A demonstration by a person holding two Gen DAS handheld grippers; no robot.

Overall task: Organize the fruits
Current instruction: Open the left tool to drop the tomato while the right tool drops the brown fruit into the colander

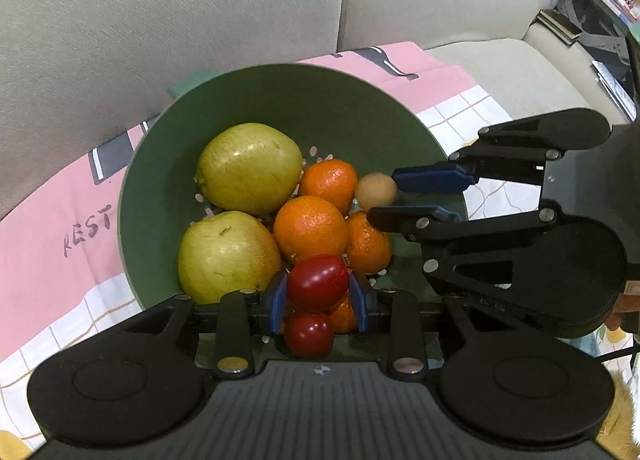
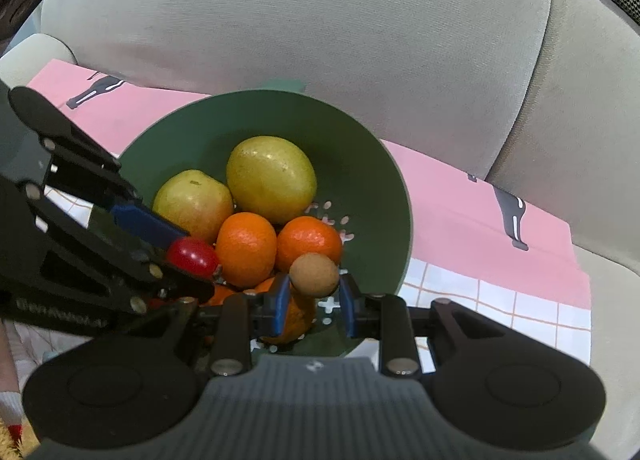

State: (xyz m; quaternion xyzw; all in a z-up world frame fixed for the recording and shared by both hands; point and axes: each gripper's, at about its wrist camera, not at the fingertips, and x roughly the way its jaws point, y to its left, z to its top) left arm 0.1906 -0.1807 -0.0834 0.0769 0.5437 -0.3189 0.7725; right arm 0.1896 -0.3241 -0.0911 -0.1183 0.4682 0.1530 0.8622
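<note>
Over a green colander [image 1: 160,196], the left gripper [image 1: 318,292] pinches a red tomato [image 1: 318,280]; the right gripper [image 2: 312,296] pinches a small tan fruit [image 2: 314,274] (a second tomato [image 1: 309,334] shows only from the left wrist).

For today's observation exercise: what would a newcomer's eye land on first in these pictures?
The green bowl on the pink cloth, piled with two pears and oranges. Over it, the left gripper pinches a red tomato, and the right gripper pinches a small brown fruit.
</note>
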